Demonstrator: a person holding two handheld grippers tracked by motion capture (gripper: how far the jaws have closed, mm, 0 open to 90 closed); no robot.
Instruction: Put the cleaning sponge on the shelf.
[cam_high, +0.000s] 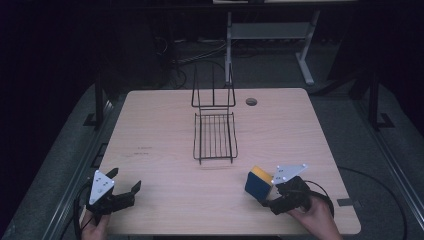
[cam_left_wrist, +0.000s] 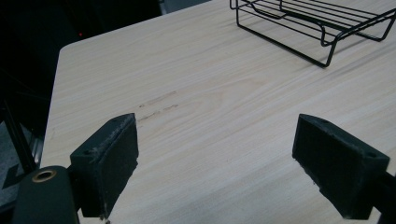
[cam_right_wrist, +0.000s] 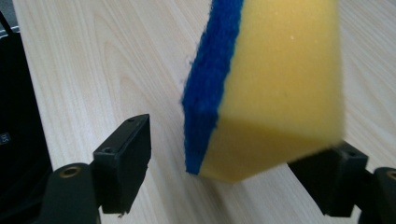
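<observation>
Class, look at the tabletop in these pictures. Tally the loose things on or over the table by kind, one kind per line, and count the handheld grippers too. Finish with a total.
Wire rack: 1
Sponge, yellow with a blue face: 1
Grippers: 2, the left gripper and the right gripper
Total: 4

Sponge (cam_right_wrist: 275, 88) top cut off by frame edge; wire rack (cam_left_wrist: 317, 23) far side cropped.
</observation>
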